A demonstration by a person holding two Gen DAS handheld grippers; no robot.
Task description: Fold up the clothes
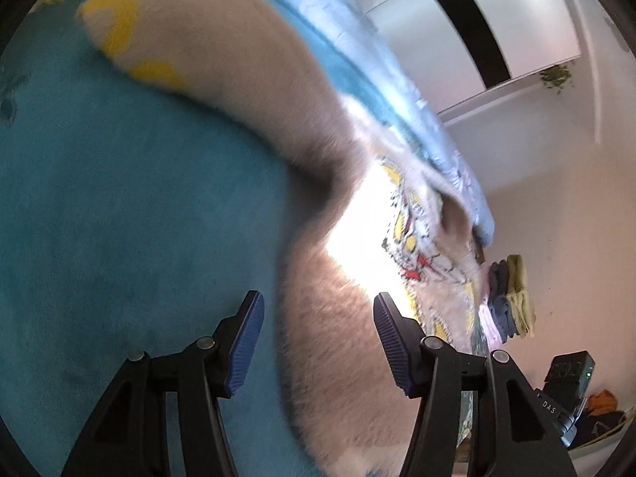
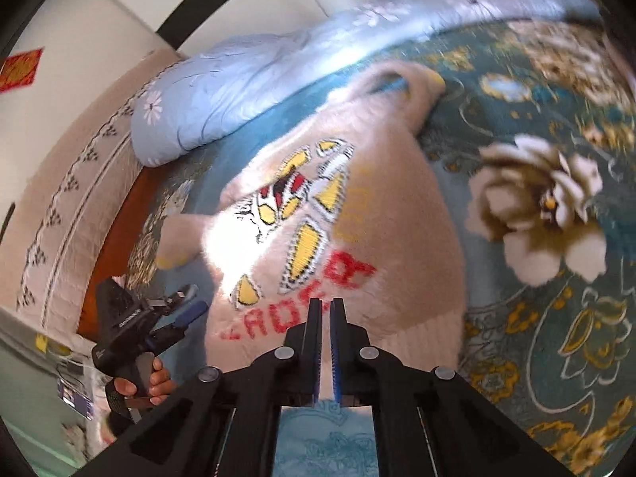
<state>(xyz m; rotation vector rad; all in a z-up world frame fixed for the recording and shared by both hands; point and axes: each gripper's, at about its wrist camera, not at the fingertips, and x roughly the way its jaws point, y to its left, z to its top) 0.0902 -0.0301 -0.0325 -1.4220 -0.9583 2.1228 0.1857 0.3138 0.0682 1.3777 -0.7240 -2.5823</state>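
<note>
A fuzzy pale pink sweater (image 2: pixel 381 214) with a yellow, red and black cartoon print lies spread on a teal floral bedspread (image 2: pixel 556 318). My right gripper (image 2: pixel 326 310) is shut on the sweater's hem at the near edge. In the left wrist view my left gripper (image 1: pixel 318 334) is open, its blue pads either side of the sweater's side (image 1: pixel 342 377) without closing on it. A sleeve with a yellow-striped cuff (image 1: pixel 119 35) stretches away to the upper left. The left gripper also shows in the right wrist view (image 2: pixel 187 306), held in a hand at the sweater's left edge.
A light blue quilt (image 2: pixel 238 87) lies rolled along the far side of the bed. A beige patterned headboard (image 2: pixel 71 198) stands at the left. A stack of folded clothes (image 1: pixel 508 298) sits beyond the sweater in the left wrist view. White walls and a wardrobe lie behind.
</note>
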